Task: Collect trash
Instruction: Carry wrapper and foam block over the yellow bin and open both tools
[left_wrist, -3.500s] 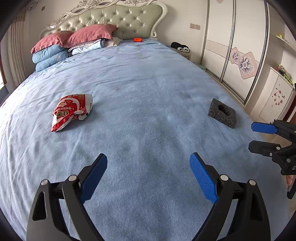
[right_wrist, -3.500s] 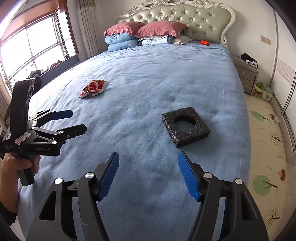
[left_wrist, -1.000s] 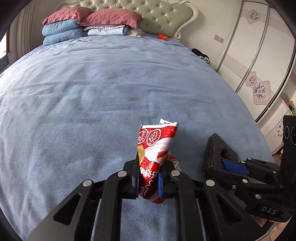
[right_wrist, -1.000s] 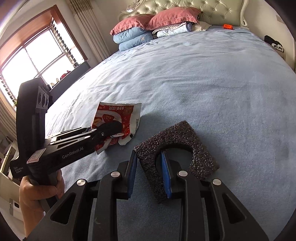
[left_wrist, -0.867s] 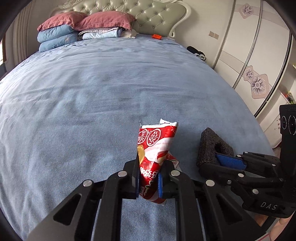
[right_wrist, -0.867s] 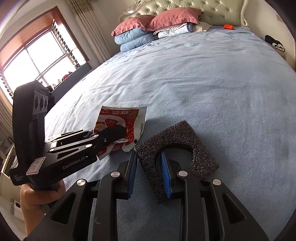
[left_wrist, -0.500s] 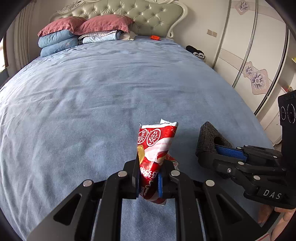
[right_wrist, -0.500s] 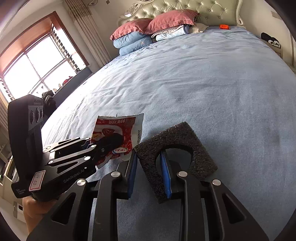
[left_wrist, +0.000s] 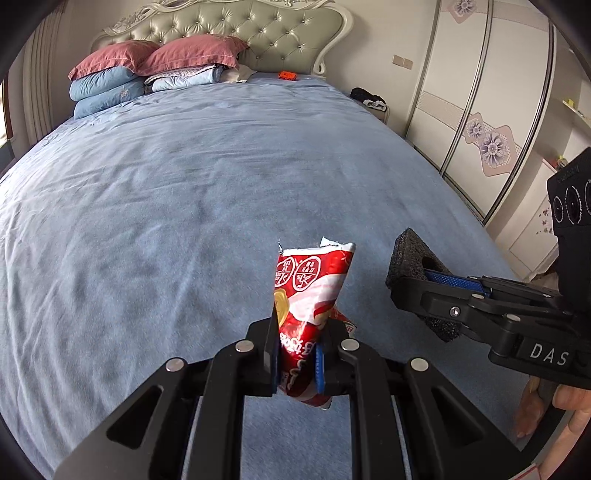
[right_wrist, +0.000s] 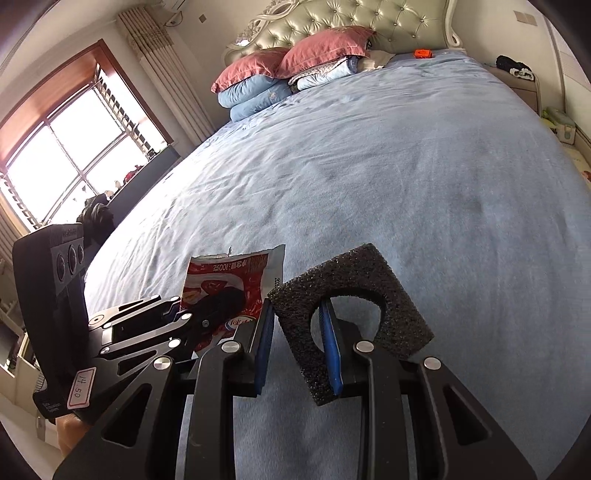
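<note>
A red and white snack wrapper (left_wrist: 308, 295) stands upright above the blue bedspread, pinched at its lower end by my left gripper (left_wrist: 295, 360), which is shut on it. The same snack wrapper (right_wrist: 221, 284) shows in the right wrist view, held by the left gripper (right_wrist: 177, 317) at the left. My right gripper (right_wrist: 297, 339) is shut on one side of a black foam block (right_wrist: 354, 284) with a round hole, one blue pad inside the hole. In the left wrist view the foam block (left_wrist: 406, 258) and right gripper (left_wrist: 413, 284) are close to the wrapper's right.
The wide bed (left_wrist: 184, 184) has pink and blue pillows (left_wrist: 147, 70) stacked by the tufted headboard and a small orange object (left_wrist: 287, 75) near them. A wardrobe (left_wrist: 480, 110) stands on the right, a nightstand (right_wrist: 517, 81) beside the bed, a window (right_wrist: 66, 155) on the left.
Both grippers have drawn back toward the foot of the bed and risen slightly, each still holding its item. The wrapper and foam block stay side by side.
</note>
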